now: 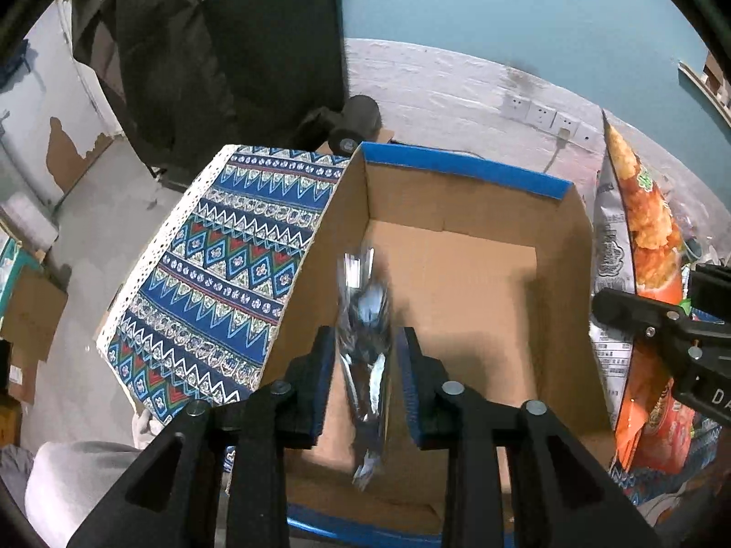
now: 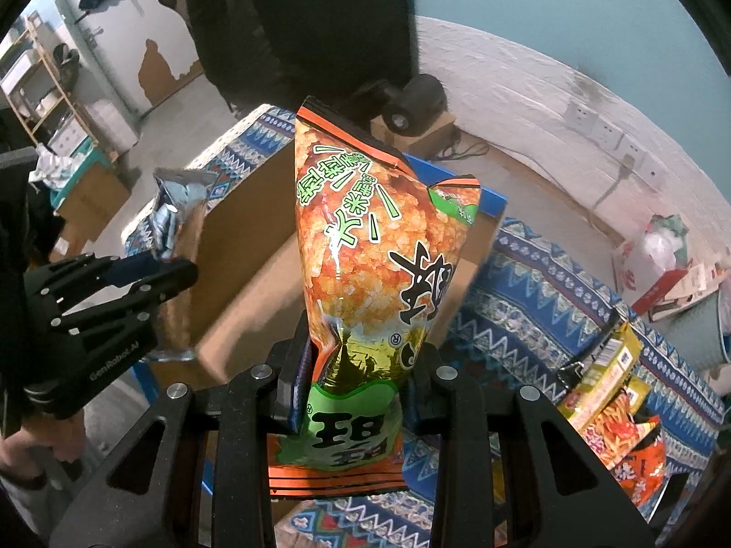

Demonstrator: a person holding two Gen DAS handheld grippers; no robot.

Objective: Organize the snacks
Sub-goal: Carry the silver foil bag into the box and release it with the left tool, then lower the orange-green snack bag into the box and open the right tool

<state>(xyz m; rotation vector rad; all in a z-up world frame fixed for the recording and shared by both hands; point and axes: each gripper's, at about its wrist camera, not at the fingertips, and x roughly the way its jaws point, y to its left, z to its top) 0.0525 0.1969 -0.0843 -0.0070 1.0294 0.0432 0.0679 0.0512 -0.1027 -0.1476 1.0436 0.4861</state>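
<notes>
Silver foil packet (image 1: pixel 365 342) hangs blurred between the left gripper's (image 1: pixel 364 365) parted jaws, pads clear of it, over the cardboard box (image 1: pixel 461 274) on the patterned cloth (image 1: pixel 219 274). Rightward, the right gripper (image 2: pixel 361 379) clamps an orange bag (image 2: pixel 379 274) beside the box.

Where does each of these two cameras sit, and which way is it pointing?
Left wrist: sits on the left tool, looking down into the cardboard box; a silver snack bag hangs between its fingers.
Right wrist: sits on the right tool, looking across the patterned tablecloth; its fingers clamp an orange snack bag.
Shared: box, tablecloth, both bags, each other's tool.
</notes>
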